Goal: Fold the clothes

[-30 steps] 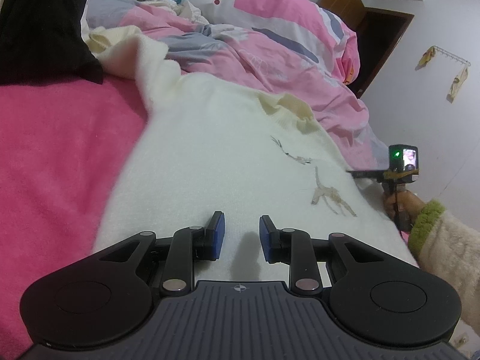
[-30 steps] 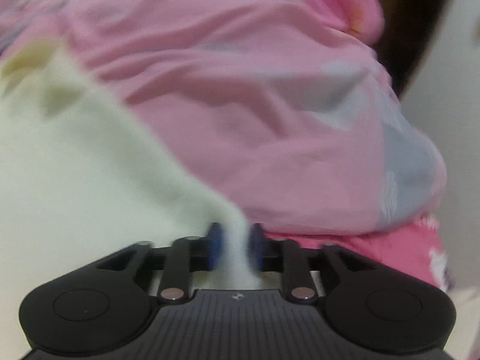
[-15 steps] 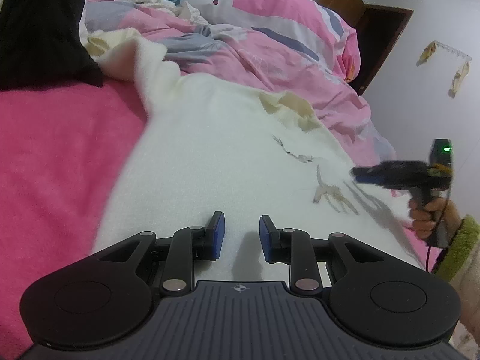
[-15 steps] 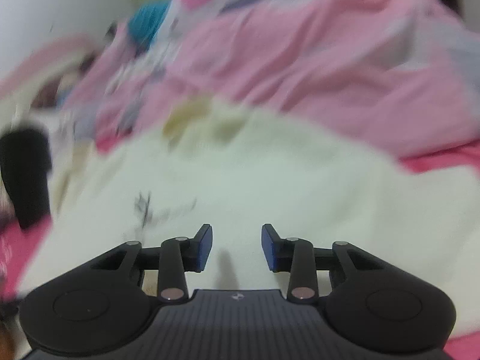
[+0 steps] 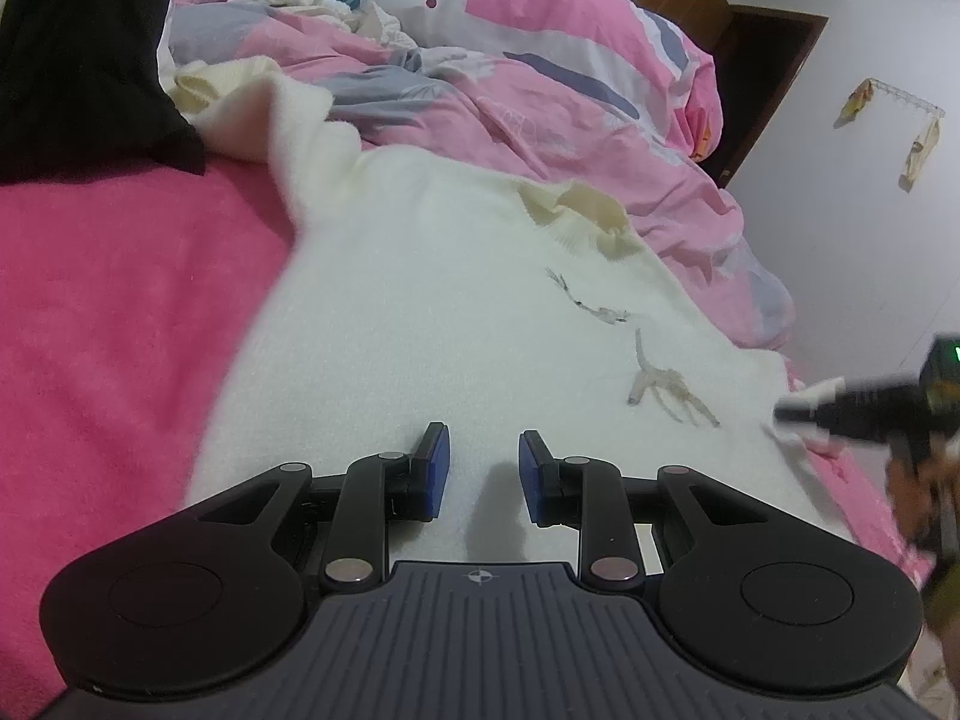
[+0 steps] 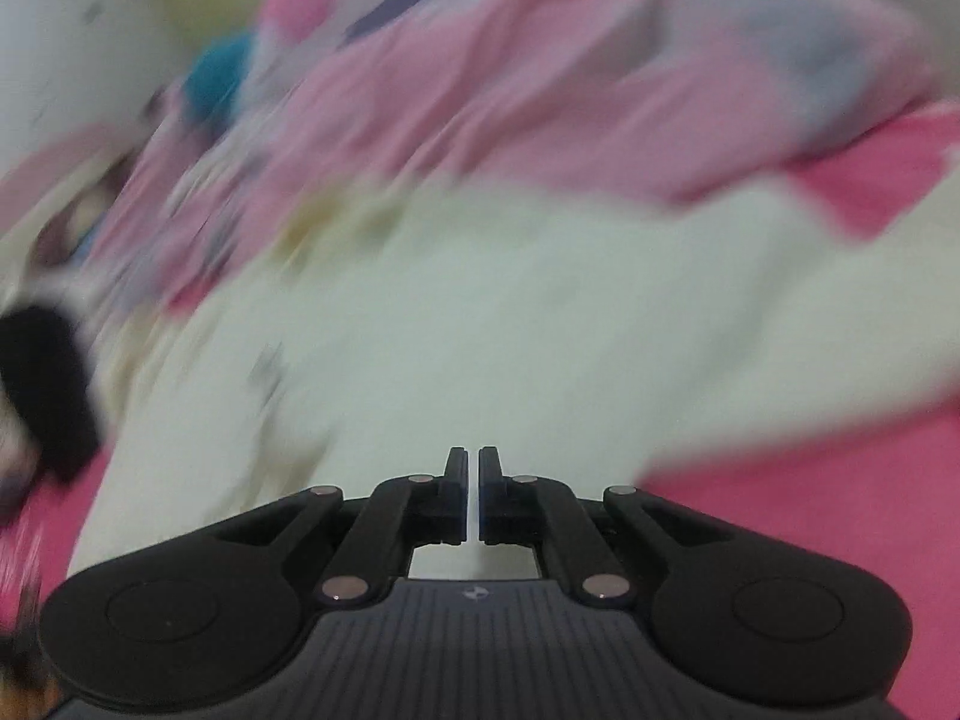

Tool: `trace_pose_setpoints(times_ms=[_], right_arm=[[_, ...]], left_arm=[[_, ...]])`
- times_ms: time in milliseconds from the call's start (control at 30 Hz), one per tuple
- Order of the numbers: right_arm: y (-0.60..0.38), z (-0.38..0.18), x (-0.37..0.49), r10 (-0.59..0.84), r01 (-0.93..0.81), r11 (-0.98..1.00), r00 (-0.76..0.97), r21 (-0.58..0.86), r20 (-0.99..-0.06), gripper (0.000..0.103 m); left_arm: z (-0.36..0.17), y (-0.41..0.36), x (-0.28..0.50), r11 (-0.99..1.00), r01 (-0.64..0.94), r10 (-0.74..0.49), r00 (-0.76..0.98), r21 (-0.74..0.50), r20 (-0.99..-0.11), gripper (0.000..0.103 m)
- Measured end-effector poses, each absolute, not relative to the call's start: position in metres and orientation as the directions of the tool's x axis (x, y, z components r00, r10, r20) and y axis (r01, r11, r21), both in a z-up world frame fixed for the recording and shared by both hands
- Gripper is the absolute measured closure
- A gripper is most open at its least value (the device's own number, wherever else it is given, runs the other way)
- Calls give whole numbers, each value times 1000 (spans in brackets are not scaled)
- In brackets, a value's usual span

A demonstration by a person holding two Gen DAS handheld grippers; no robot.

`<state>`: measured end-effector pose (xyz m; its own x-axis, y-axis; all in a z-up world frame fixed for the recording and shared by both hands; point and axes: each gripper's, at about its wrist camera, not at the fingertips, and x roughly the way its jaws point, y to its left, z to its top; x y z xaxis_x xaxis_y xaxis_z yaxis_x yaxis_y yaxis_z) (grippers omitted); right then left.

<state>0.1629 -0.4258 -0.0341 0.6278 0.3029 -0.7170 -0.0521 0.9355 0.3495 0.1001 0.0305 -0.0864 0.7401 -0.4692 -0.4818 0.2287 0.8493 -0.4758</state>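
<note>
A cream-white sweater with a small embroidered motif lies spread flat on the pink blanket. My left gripper rests low over the sweater's near hem. It is open, its blue pads apart, with only flat cloth below the gap. My right gripper reaches in from the right, held by a hand, at the sweater's right edge. In the blurred right wrist view my right gripper is shut, its jaws nearly touching over the sweater, and white cloth bunches at its tip.
A crumpled pink and grey duvet is heaped behind the sweater. A black garment hangs at the far left. A wooden door frame and a white wall stand to the right.
The right gripper swung round from the duvet side to the sweater's right edge and went from open to shut. The left gripper and the sweater's body stayed put.
</note>
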Motion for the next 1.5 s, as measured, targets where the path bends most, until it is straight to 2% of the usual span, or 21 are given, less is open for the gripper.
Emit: trace_pose_setpoints(times_ms=[33,100,167,267,367,433,567,600,667,767,900,967,1067,1233,1367,1500], right_arm=[[-418,-43,153,304,-71,941,604,330,-737,103],[-436,-53,127,292,-28,934,636,357,-714,103],[-465,-48,97,259,94,904,656,417,-709,103],[-467,-26,59,-16,223,961,639,166,-769,100],[-448,-8,55,64,163,957,687,239,-724,99],[-405,-3,70,136,25,974,728,225,-671,99],[-338,-24,101,349,-191,934,675,303,-650,91],[-337,-31,99,360,-187,928,664,321,-655,91],[-346,-45,88,367,-156,921,650,356,-665,91],[-403,-51,48,397,-38,861,675,508,-622,92],[-429,-21,11,240,92,911,673,402,-699,90],[-414,0,21,193,81,938,686,338,-701,81],[-365,16,57,258,-49,946,716,322,-649,68],[-283,0,139,452,-254,885,668,390,-592,67],[-244,-38,186,502,-303,861,638,409,-584,67],[-233,-73,198,486,-305,871,651,385,-583,67]], left_arm=[[-86,30,100,851,229,-468,739,-474,-484,77],[-86,31,101,848,229,-471,738,-478,-483,77],[-87,32,101,846,229,-474,737,-482,-481,77],[-87,33,100,841,229,-479,737,-490,-478,77],[-87,33,100,841,229,-479,737,-491,-477,77],[-86,32,100,845,228,-474,738,-484,-481,77],[-85,30,100,850,226,-469,737,-475,-487,77],[-85,30,100,851,226,-468,736,-475,-488,77],[-86,32,100,845,226,-474,736,-484,-484,77],[-86,34,100,836,227,-483,735,-499,-475,77],[-85,37,101,823,229,-497,734,-520,-463,75],[-77,39,99,825,208,-482,746,-526,-460,72],[-50,52,94,813,206,-461,800,-545,-384,61],[11,79,129,888,76,-297,848,-454,-439,52],[29,107,205,917,-25,-205,826,-398,-524,38],[18,117,293,948,-70,-143,777,-310,-613,35]])
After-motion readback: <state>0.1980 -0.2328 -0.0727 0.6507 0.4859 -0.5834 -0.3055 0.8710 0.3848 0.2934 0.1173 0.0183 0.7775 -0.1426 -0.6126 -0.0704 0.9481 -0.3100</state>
